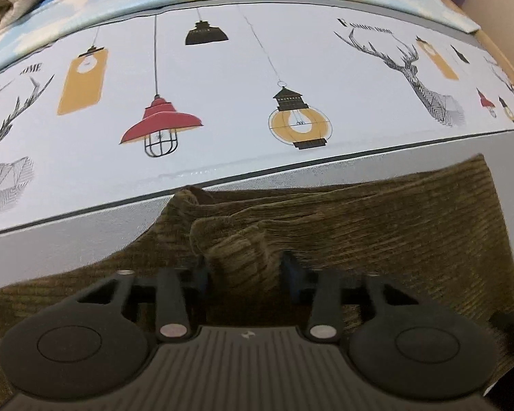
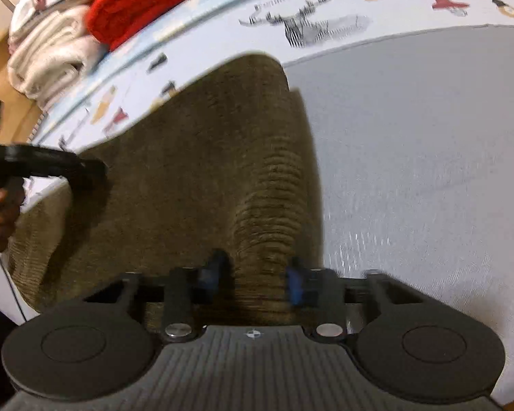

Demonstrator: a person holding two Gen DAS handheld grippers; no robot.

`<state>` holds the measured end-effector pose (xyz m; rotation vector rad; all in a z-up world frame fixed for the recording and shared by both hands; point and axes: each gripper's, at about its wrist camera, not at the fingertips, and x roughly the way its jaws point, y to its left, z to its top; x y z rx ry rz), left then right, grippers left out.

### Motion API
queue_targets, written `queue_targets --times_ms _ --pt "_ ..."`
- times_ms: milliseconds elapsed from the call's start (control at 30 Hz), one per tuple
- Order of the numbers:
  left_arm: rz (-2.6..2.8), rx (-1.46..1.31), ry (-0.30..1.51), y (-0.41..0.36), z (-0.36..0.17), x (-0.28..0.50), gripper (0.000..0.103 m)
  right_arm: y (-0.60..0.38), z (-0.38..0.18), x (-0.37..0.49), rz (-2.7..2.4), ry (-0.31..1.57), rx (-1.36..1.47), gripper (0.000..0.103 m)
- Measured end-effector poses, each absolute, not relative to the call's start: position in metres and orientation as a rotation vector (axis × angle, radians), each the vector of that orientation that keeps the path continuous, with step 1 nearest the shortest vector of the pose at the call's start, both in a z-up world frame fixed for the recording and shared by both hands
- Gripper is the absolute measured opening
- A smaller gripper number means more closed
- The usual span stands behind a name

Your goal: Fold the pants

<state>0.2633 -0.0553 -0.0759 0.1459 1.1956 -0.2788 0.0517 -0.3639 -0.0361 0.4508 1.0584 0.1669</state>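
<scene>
Two tongs, left (image 1: 245, 274) and right (image 2: 255, 279), each pinch one olive corduroy pants (image 2: 195, 157).

Pants (image 2: 202, 157) spread on the tabletop (image 2: 411, 171); left hand-held gripper (image 2: 85, 167) at their left side, right hand-held gripper (image 2: 257, 274) at the near edge; folded towels (image 2: 48, 58) behind, far left.

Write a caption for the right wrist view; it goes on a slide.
Right claw pinches a ridge of olive corduroy pants on a grey sheet.
</scene>
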Motion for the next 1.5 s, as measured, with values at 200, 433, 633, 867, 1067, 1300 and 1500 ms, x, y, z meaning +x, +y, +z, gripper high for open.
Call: queue_targets --times_ms 200,433,633,867,1067,1300,1500 --pt "-0.419 0.005 1.102 -0.079 -0.060 0.268 0.025 -0.398 0.004 0.043 0.074 0.845 0.397 0.016" --pt "-0.448 0.052 1.024 -0.113 -0.046 0.254 0.058 -0.471 -0.021 0.032 -0.243 0.980 0.494 0.040" --pt "-0.421 0.047 0.974 -0.080 -0.022 0.245 0.058 -0.476 -0.009 0.013 -0.336 0.902 0.454 0.050" --pt "-0.333 -0.030 0.977 0.010 0.001 0.212 0.058 -0.406 0.019 0.024 -0.160 0.720 0.200 0.051" --pt "-0.231 -0.211 0.988 0.098 0.005 0.149 0.056 -0.313 0.014 0.042 0.216 0.773 0.106 0.051" --pt "-0.093 -0.421 1.022 0.159 -0.031 0.070 0.056 -0.234 -0.026 0.056 0.413 0.986 -0.133 0.051" --pt "-0.008 -0.630 1.026 0.180 -0.054 0.053 0.063 -0.253 -0.002 0.073 0.369 0.951 0.072 0.050"
